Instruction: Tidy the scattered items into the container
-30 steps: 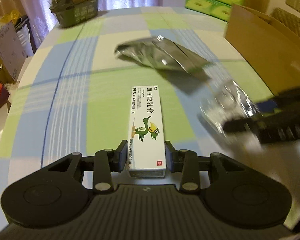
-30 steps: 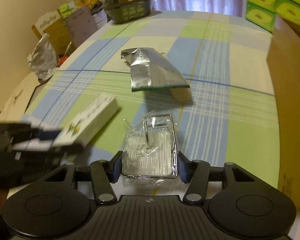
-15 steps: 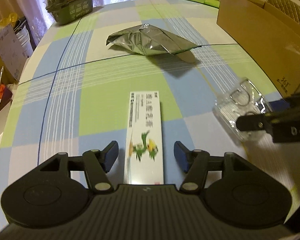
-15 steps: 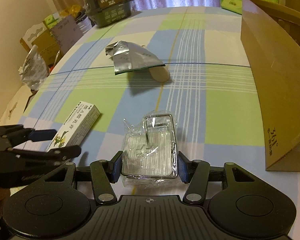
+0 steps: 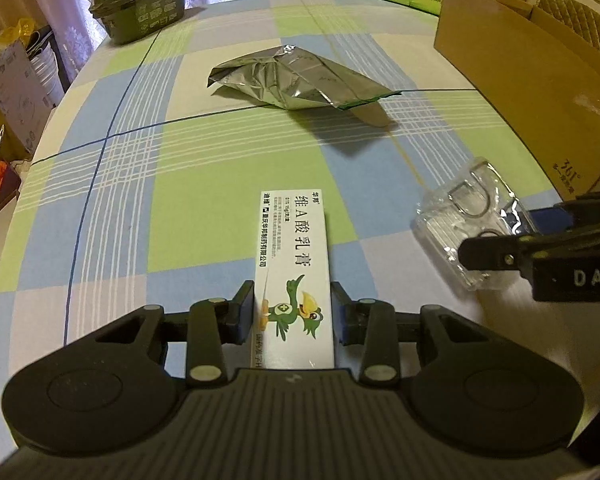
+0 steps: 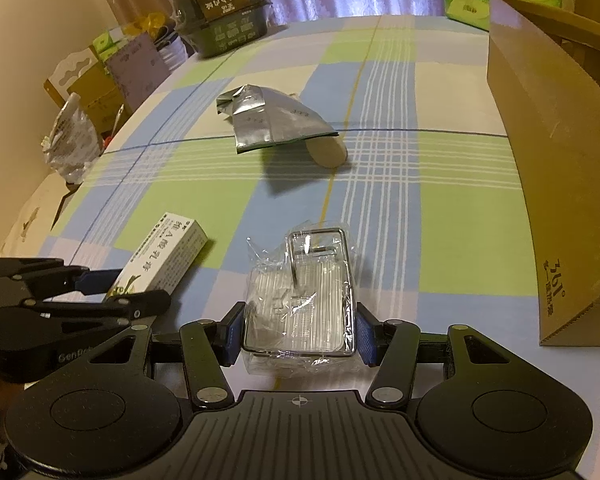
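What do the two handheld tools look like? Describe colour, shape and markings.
Both the left tool and the right tool are matte black, with blue finger pads, silver rivets, round side discs and a ribbed centre panel. White lettering marks their sides.

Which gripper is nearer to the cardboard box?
The right gripper. The cardboard box stands just to its right, while the left gripper, around the ointment carton, is farther from it.

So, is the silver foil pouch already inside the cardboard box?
No, the silver foil pouch lies on the checked tablecloth, clearly apart from the cardboard box at the right.
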`<move>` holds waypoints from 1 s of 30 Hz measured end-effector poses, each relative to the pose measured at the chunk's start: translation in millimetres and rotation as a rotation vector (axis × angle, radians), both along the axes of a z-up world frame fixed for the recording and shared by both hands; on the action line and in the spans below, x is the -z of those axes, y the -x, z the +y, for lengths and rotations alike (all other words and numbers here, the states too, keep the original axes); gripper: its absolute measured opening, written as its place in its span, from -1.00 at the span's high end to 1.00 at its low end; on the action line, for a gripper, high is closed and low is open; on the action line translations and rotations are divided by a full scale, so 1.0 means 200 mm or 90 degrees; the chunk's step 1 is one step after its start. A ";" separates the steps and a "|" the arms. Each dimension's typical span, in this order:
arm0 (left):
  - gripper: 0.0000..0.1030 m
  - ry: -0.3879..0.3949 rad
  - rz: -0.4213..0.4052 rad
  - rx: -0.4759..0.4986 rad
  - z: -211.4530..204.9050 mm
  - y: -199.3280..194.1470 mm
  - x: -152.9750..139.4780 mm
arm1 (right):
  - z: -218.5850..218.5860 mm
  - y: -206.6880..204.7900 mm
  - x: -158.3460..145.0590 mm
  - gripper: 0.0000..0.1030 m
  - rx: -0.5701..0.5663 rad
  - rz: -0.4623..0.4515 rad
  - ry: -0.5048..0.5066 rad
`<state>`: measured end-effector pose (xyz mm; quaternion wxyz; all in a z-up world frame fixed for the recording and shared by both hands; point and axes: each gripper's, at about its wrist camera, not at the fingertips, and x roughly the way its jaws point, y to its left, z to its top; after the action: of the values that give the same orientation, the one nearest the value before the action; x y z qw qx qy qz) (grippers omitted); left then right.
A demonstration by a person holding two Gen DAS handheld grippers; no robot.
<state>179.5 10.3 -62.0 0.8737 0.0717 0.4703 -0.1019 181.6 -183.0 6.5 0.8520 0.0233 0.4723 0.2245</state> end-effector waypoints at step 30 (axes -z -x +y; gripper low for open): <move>0.37 0.034 -0.036 0.001 -0.07 0.24 -0.23 | -0.11 0.16 -0.16 -0.10 0.042 -0.069 -0.045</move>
<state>131.5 -2.7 -15.4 0.8880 0.0518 0.4428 -0.1130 150.5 -205.9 38.2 0.8820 0.0567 0.4161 0.2140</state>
